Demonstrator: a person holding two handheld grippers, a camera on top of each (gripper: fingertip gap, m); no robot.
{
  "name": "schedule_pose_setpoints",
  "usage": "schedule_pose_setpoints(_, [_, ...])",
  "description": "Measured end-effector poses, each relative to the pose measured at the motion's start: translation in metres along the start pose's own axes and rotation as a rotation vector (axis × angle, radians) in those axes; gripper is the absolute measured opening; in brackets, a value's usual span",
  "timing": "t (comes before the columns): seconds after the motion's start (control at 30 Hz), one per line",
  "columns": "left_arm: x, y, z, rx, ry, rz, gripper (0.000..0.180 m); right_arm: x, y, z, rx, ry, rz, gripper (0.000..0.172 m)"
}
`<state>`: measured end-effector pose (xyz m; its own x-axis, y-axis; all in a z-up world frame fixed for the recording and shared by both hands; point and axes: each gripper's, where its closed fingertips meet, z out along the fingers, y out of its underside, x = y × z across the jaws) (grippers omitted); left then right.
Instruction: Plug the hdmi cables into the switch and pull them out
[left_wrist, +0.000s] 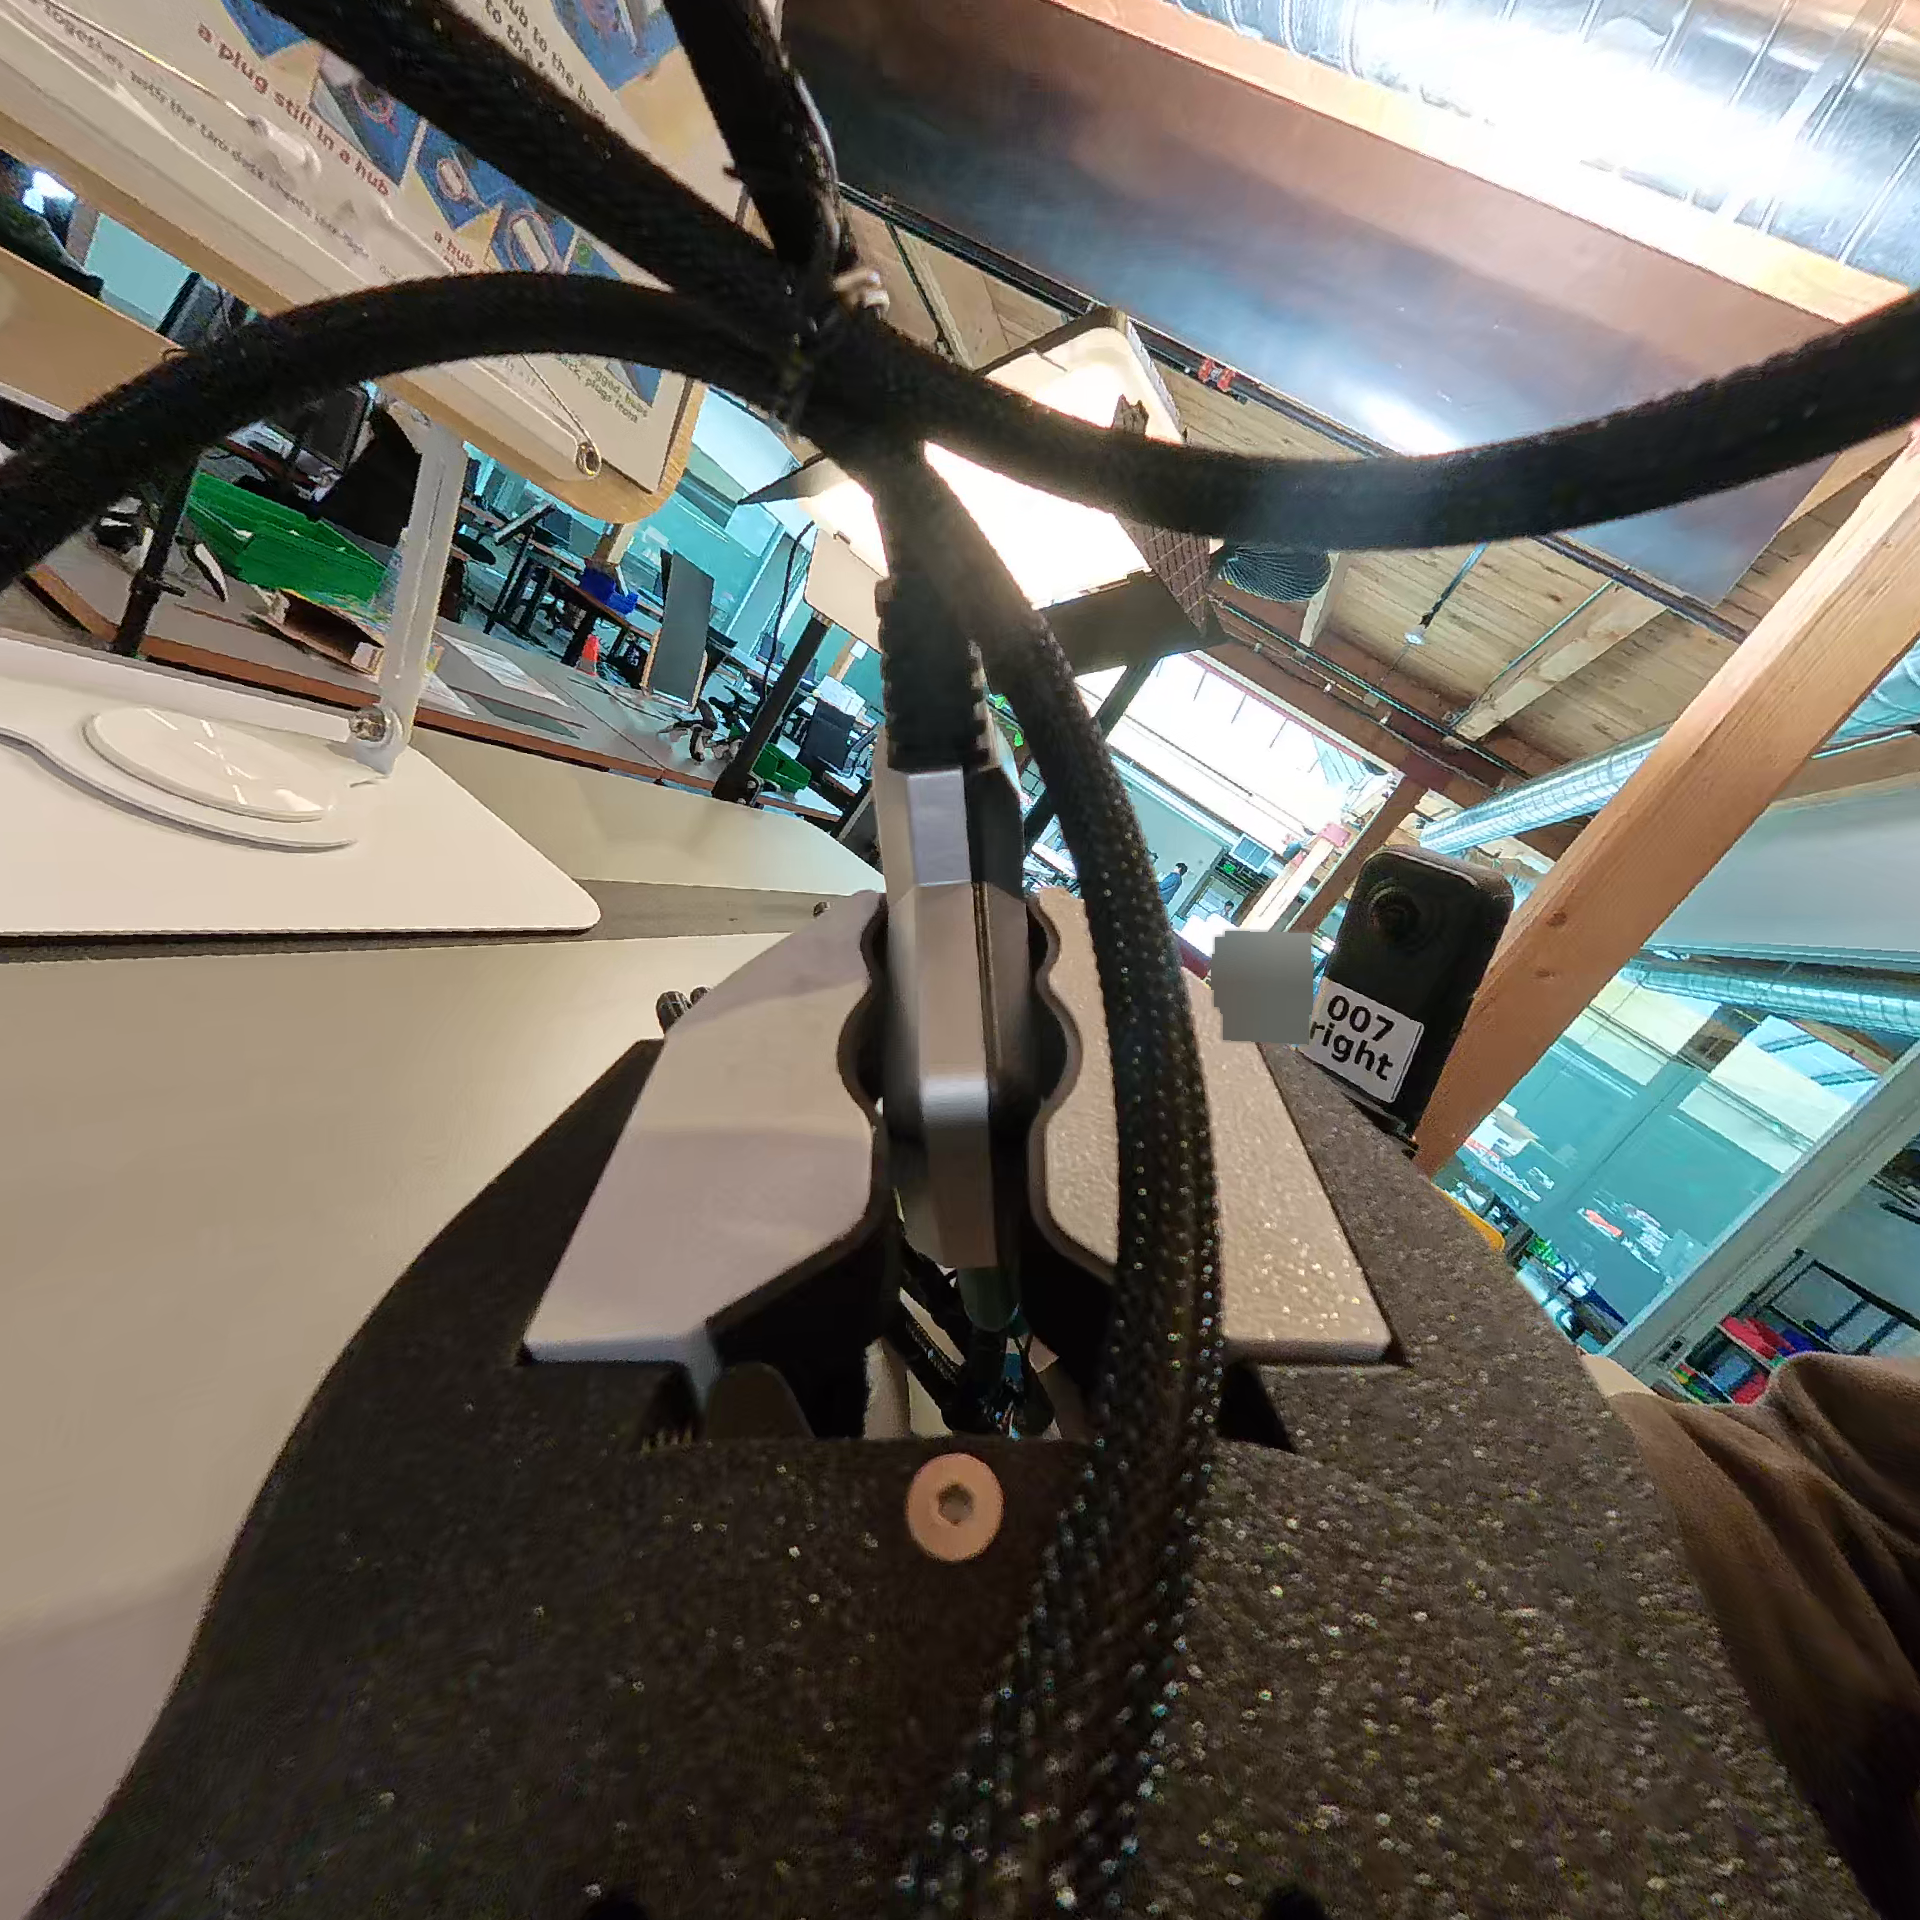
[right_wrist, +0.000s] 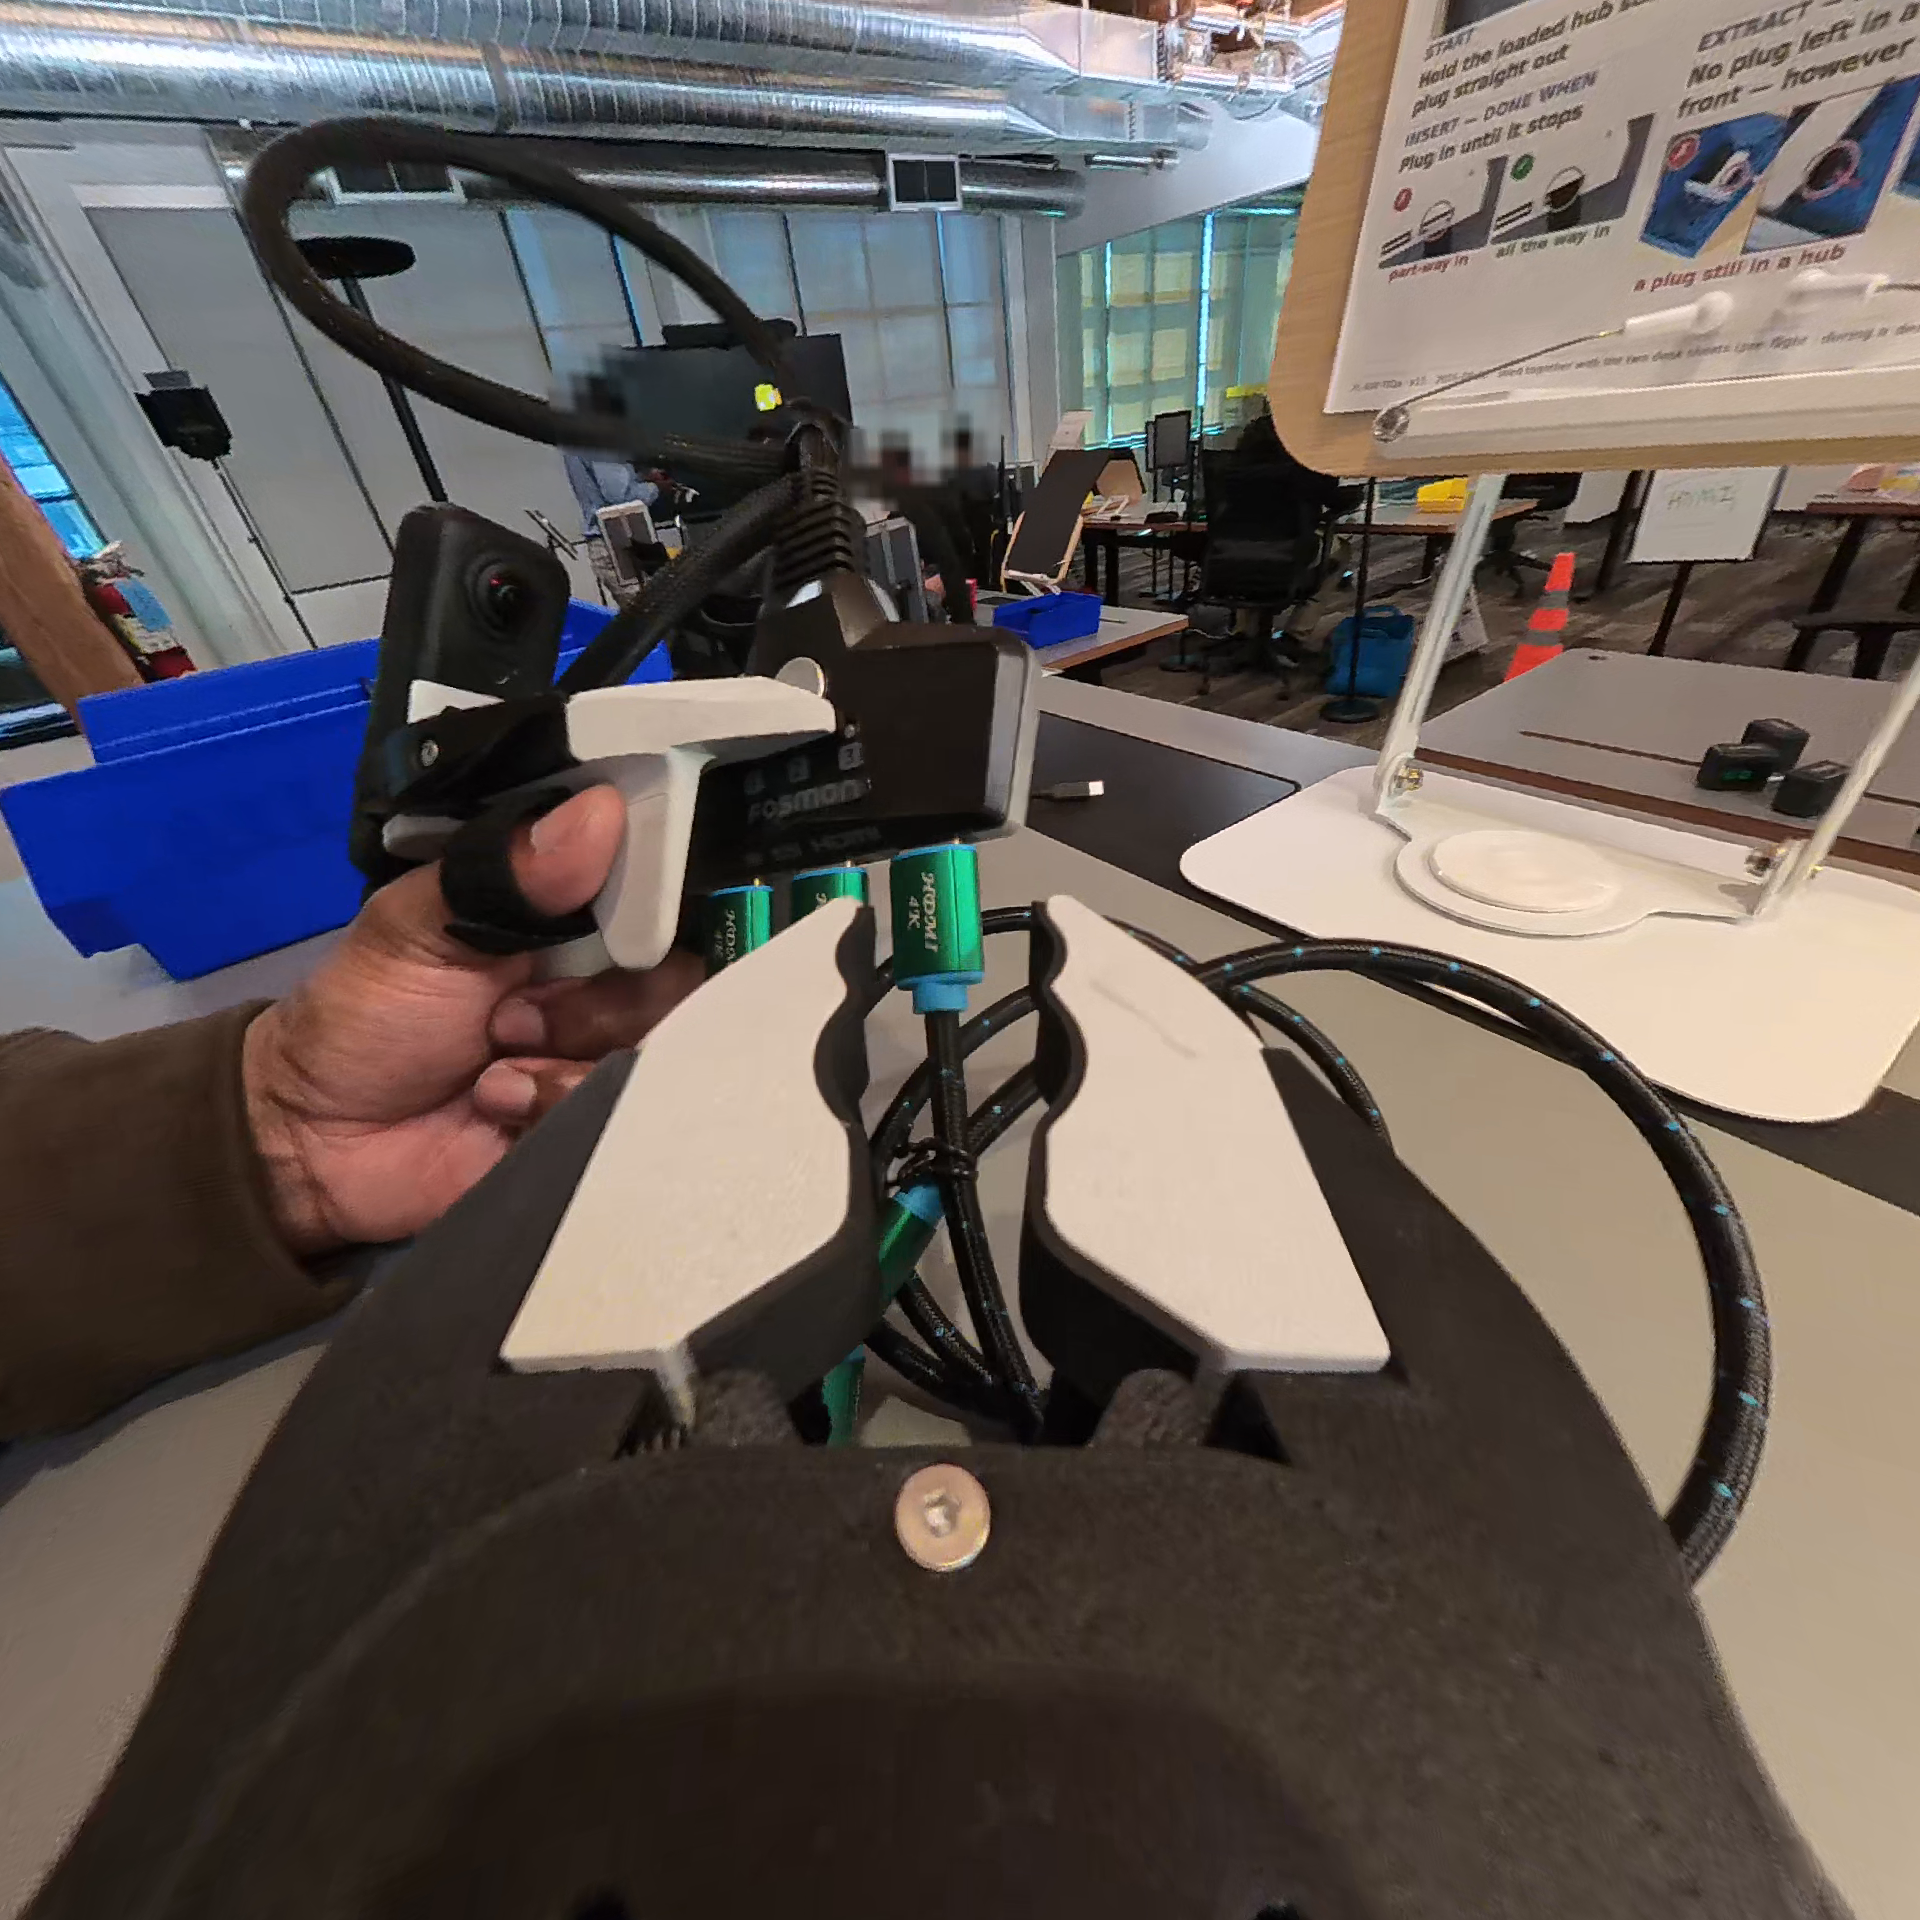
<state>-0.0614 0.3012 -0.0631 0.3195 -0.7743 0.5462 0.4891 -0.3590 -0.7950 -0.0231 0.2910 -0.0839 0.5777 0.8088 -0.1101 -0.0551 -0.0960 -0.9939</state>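
Note:
My left gripper (left_wrist: 954, 935) is shut on a black and grey hub (left_wrist: 940, 997), seen edge-on between its pads. Thick black braided cables (left_wrist: 1153, 1039) run up from the hub. In the right wrist view the left gripper (right_wrist: 727, 748), held by a hand (right_wrist: 416, 1039), grips the hub (right_wrist: 914, 717) above the table. Three green plugs sit in the hub's lower edge. My right gripper (right_wrist: 951, 914) is open around the rightmost green plug (right_wrist: 932, 914), with a gap on both sides of it. The plug's black cable with blue flecks (right_wrist: 1558, 1018) loops over the table.
A white stand base (right_wrist: 1558, 935) with a sloping instruction board (right_wrist: 1621, 208) stands at the right. A blue bin (right_wrist: 208, 810) is at the left. Small black items (right_wrist: 1766, 769) lie on a grey mat behind. A wooden post (left_wrist: 1683, 790) rises at right. The tips of one gripper are about 5 centimeters away from the tips of the other.

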Motion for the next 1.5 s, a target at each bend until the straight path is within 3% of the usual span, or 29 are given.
schedule_pose_setpoints(0.23, [0.016,0.006,0.001,-0.069,0.103,0.048,0.02,-0.013,0.002,0.002,-0.02,-0.169,0.094,0.029])
schedule_pose_setpoints(0.47, [0.027,0.008,0.0,-0.089,0.198,0.037,0.021,-0.027,0.011,0.004,-0.1,-0.318,0.196,0.016])
schedule_pose_setpoints(0.6, [0.027,0.007,0.001,-0.076,0.235,-0.092,0.032,-0.027,0.013,0.004,-0.116,-0.325,0.225,0.013])
schedule_pose_setpoints(0.77, [0.027,0.021,0.004,-0.155,0.207,-0.086,0.041,-0.034,0.015,0.001,-0.125,-0.347,0.236,0.012])
schedule_pose_setpoints(0.97, [0.031,0.026,0.007,-0.175,0.216,-0.034,0.034,-0.043,0.017,0.001,-0.145,-0.383,0.247,0.013])
schedule_pose_setpoints(1.07, [0.029,0.016,0.003,-0.124,0.225,-0.069,0.04,-0.05,0.021,0.004,-0.18,-0.405,0.291,0.013])
schedule_pose_setpoints(1.1, [0.027,0.014,0.002,-0.11,0.225,-0.089,0.033,-0.052,0.022,0.005,-0.188,-0.407,0.312,0.013])
schedule_pose_setpoints(1.5, [0.021,0.008,0.0,-0.057,0.192,-0.162,0.034,-0.054,0.021,0.007,-0.229,-0.386,0.412,0.013])
